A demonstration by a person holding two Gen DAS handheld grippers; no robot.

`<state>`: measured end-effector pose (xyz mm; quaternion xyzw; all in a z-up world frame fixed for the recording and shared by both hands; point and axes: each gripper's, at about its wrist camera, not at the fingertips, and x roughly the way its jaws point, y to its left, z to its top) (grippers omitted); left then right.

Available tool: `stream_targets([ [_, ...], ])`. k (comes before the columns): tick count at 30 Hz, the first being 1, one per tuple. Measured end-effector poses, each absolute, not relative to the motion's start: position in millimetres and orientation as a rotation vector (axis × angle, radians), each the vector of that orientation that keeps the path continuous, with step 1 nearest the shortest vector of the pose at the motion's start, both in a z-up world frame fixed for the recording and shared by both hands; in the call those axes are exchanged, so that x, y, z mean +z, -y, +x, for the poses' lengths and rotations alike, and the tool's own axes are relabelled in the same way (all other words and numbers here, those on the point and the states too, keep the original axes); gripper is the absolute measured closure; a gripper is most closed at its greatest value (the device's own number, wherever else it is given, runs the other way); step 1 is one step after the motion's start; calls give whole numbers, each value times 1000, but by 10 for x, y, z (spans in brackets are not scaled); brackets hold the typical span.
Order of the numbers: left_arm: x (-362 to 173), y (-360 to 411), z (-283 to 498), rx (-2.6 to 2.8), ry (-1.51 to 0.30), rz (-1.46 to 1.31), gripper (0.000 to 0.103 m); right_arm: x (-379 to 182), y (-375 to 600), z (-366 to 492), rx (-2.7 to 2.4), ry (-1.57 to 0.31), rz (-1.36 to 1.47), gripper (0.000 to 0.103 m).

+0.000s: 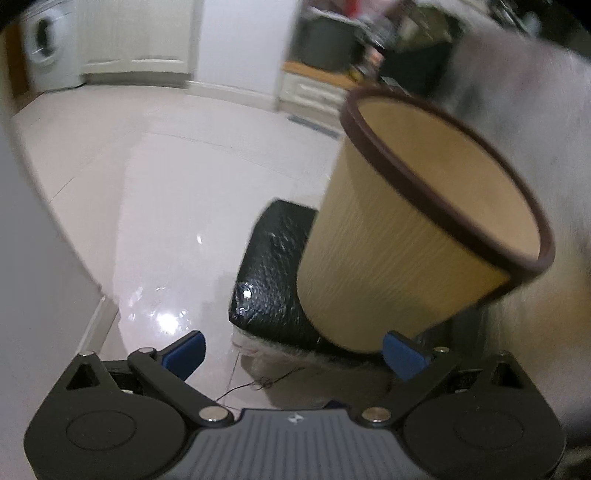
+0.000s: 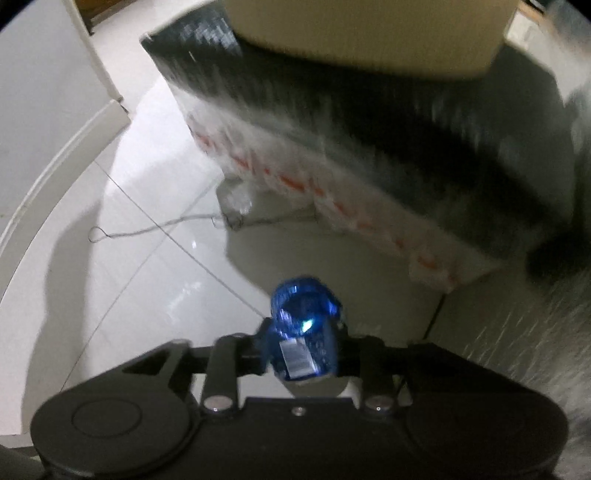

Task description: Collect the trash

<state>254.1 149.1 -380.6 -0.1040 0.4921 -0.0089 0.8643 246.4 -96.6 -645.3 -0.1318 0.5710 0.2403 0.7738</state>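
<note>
A beige waste bin (image 1: pixel 406 236) with a dark brown rim stands on a black padded stool (image 1: pixel 273 273), ahead and right of my left gripper (image 1: pixel 295 354). That gripper is open and empty, its blue fingertips (image 1: pixel 184 352) wide apart. My right gripper (image 2: pixel 304 332) is shut on a crumpled blue foil wrapper (image 2: pixel 304 325) with a white label. It hangs over the white floor, below the stool (image 2: pixel 369 140) and the bin's base (image 2: pixel 369 33). The right wrist view is motion-blurred.
A thin wire or thread (image 2: pixel 155 225) lies on the glossy white tiled floor (image 1: pixel 147 184). A washing machine (image 1: pixel 48 48) and white cabinets stand at the far left. A grey furry surface (image 1: pixel 535 110) rises at the right. A white wall edge (image 2: pixel 55 147) is at the left.
</note>
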Motion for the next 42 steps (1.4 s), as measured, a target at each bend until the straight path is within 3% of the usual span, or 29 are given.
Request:
stream_targets([
  [3,-4087,-1464,2774,-139,-1112,-141,15,-6669,968,2440,512,-1253,-276,41],
  [9,-4991,-1201,2945,-484,-1202,48,22,-6859,1148,2414,398,-1310,-140,32],
  [15,-6039,-900,2887,-657,-1252,107,28,-6911,1405,2264,273,-1343,44,32],
  [21,-6762,-648,2994,-691,-1310,4,33,-7028,1571,2234,178,-1347,321,34],
  [30,-7416,-475,3163,-658,-1379,-112,39,-7352,1724,2176,11,-1341,735,40],
  [37,-7759,-351,3244,-653,-1406,-111,40,-7480,1694,2135,-34,-1341,737,45],
  [42,-7923,-270,3221,-658,-1434,-125,47,-7645,1652,2165,-80,-1347,761,45],
])
